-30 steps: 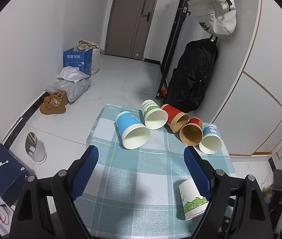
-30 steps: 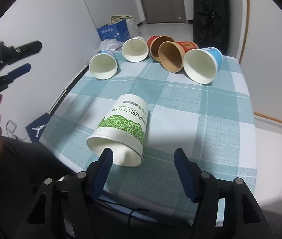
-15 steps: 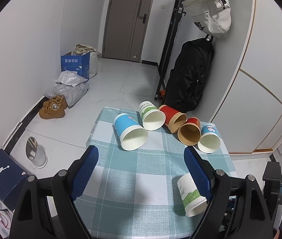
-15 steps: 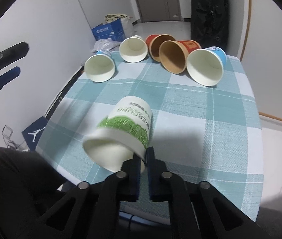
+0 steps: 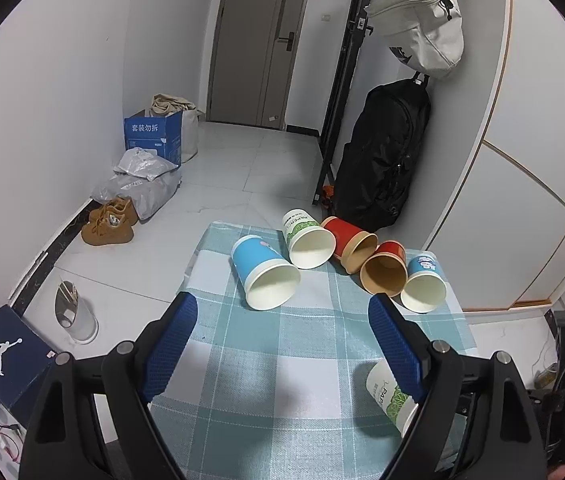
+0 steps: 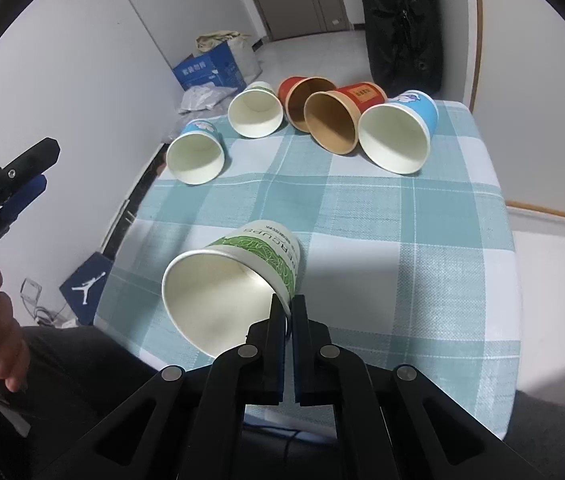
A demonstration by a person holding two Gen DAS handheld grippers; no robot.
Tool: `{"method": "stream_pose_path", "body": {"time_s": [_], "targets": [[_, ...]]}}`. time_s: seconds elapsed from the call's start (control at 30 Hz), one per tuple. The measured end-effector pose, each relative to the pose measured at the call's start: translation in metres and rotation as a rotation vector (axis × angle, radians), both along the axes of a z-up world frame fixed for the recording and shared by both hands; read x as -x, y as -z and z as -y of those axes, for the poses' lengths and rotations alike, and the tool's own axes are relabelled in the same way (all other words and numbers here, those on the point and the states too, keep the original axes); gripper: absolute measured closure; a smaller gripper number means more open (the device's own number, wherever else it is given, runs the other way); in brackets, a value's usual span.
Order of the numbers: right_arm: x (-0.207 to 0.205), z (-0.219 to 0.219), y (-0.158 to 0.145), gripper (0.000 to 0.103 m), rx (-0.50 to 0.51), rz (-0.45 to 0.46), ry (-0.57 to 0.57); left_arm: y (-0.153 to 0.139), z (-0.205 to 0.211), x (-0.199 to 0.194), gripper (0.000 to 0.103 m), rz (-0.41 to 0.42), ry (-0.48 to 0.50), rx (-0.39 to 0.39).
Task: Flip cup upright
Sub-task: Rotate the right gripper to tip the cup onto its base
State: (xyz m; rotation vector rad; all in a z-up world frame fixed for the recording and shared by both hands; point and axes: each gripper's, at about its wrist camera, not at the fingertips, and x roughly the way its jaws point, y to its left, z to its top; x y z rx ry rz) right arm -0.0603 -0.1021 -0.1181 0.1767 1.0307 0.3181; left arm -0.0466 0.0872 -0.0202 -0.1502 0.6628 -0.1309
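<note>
The right claw [image 6: 287, 304] is pinched on the rim of the green cup [image 6: 234, 280] at 6 o'clock. The cup is tilted, not yet upright. The left claw [image 5: 282, 320] hangs wide, empty.

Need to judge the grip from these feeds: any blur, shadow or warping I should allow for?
Right wrist view: sharp; the right gripper is shut on the rim of the green-leaf cup, which throws a soft shadow on the checked cloth; the walls bow from the fisheye. Left wrist view: the cloth under the open left gripper is shaded, and that cup is partly hidden behind a finger.
</note>
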Motion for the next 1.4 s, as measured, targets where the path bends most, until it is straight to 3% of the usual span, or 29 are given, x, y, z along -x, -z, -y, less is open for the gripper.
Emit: {"method": "stream_pose_path", "body": {"time_s": [0.47,0.67,1.07,1.4], "targets": [[-0.021,0.008,-0.036,0.101,-0.046,-0.124,-0.069,-0.004,-0.010,-0.001,0.018,0.002,-0.007,0.052],[-0.027,0.001,-0.044,0.101,0.032,-0.258,-0.164,-0.006,-0.015,-0.001,0.018,0.003,-0.019,0.075],[-0.074,-0.014,-0.002,0.101,0.115,-0.576,-0.181,-0.003,-0.030,-0.006,0.018,-0.020,-0.049,0.140],[-0.094,-0.019,0.006,0.097,0.081,-0.606,-0.175,-0.001,-0.025,-0.011,0.018,-0.045,-0.020,0.140]]}}
